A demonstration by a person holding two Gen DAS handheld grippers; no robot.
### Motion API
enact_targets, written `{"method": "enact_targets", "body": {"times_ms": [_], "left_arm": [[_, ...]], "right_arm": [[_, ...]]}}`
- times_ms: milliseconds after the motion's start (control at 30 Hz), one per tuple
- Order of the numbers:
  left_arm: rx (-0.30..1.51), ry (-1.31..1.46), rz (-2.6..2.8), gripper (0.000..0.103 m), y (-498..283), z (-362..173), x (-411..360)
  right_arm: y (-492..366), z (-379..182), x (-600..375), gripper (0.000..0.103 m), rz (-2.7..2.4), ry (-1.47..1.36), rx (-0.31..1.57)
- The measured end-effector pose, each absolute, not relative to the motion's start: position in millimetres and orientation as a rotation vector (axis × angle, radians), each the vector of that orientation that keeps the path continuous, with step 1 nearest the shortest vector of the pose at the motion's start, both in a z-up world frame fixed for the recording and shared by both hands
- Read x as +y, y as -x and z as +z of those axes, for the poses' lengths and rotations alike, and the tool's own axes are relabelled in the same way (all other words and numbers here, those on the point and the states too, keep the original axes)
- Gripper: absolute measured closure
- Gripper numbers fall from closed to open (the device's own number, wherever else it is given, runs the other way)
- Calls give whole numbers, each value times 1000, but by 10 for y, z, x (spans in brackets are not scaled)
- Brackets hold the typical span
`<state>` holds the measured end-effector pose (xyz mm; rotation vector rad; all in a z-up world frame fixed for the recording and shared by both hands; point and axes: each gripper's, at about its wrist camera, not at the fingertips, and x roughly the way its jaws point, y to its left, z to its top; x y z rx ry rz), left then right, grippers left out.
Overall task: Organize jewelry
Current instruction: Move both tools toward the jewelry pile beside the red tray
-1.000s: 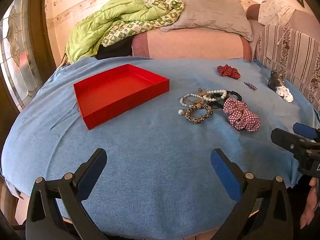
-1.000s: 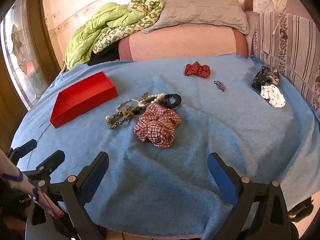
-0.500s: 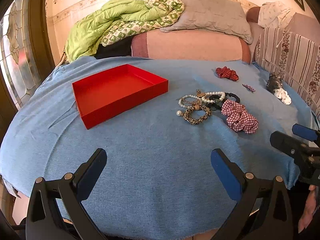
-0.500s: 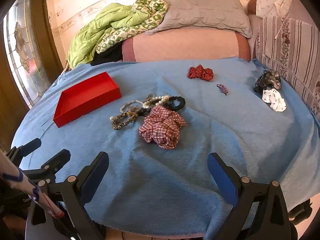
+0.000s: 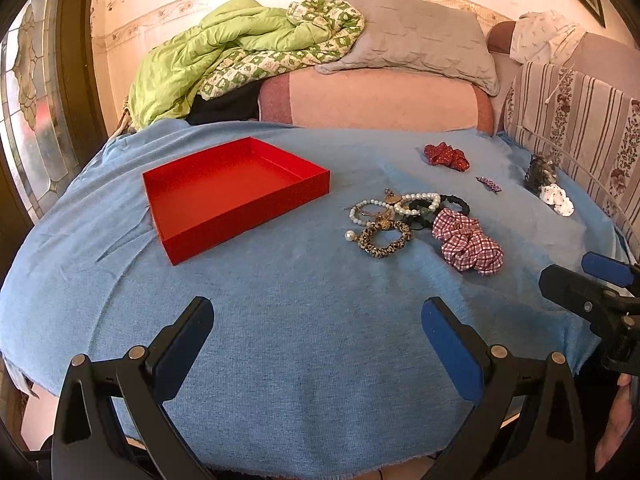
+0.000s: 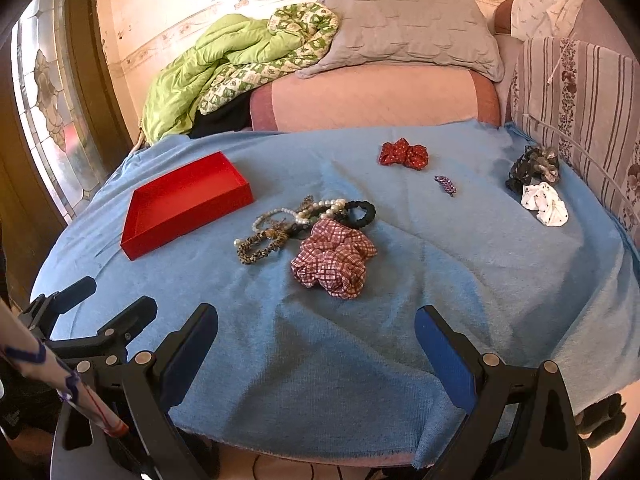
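Observation:
A red open box [image 5: 236,190] [image 6: 184,200] lies empty on the blue cloth at the left. Right of it is a tangle of pearl bracelets [image 5: 394,204] [image 6: 298,212], a leopard-print band [image 5: 384,238] [image 6: 260,246] and a black hair tie [image 6: 360,212]. A red checked scrunchie [image 5: 470,246] [image 6: 334,260] lies beside them. My left gripper [image 5: 316,332] and right gripper [image 6: 316,340] are both open and empty, near the table's front edge. The right gripper shows at the right of the left wrist view [image 5: 588,292].
A red dotted scrunchie [image 6: 404,154], a small purple clip [image 6: 446,184] and dark and white scrunchies [image 6: 538,186] lie at the back right. A sofa with a green quilt [image 5: 240,52] and grey pillow [image 5: 416,40] stands behind the table [image 5: 300,360].
Both grippers have drawn back and risen slightly, so the table contents look a little farther away. Nothing on the table has moved.

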<state>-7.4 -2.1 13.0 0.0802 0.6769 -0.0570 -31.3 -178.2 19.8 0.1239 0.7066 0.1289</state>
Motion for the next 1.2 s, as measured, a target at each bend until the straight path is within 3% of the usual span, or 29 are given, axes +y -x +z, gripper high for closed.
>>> {"method": "enact_targets", "body": {"times_ms": [267,767,1200], "left_arm": [[766,-105,-44,0,-25,82,-6],[776,-107,-45,0,-403,-36,-21],[848,-68,-75,0,-1030,-140,112]], "right_arm": [[203,138,-1820,2,130,-137,731],[-224,22,-1825,2,152,-158,779],[-801,-137,-1876,11,155,-193,847]]}}
